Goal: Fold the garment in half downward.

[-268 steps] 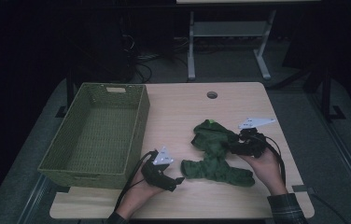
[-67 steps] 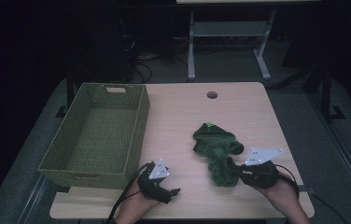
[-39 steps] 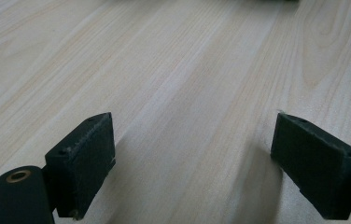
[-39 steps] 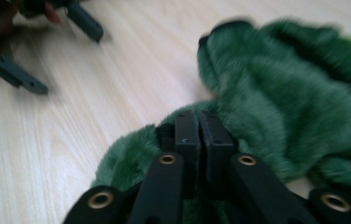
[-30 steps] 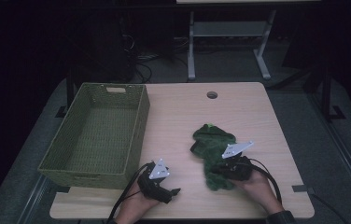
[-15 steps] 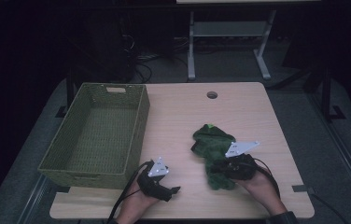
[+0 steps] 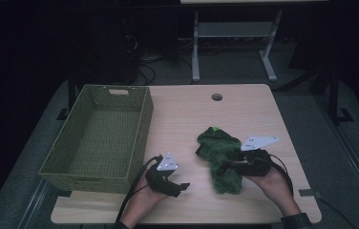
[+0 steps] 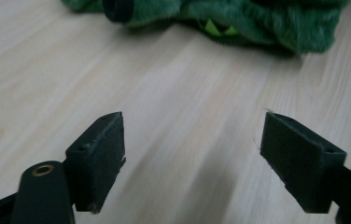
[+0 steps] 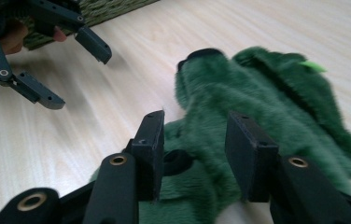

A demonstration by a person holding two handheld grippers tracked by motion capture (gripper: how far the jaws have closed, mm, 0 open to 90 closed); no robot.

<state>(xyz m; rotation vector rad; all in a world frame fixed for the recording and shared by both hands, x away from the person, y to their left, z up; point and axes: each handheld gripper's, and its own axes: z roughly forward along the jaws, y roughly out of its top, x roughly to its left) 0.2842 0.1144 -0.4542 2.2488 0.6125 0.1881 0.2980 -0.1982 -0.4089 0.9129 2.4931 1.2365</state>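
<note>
green plush toy (image 7: 220,157) lying on counter (image 7: 187,119), right of basket (image 7: 99,138) | right claw (image 9: 194,154) part open, just been opening, astride toy, pads loose | left claw (image 8: 192,154) wide open, just narrowed slightly, empty

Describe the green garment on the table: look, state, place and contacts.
The green garment is fuzzy, fleece-like cloth with black trim and a small lime tag, lying crumpled in a folded heap on the table, right of the basket. The right gripper has just been opening; its jaws straddle a ridge of the fabric. The left gripper stands open, apart from it.
</note>
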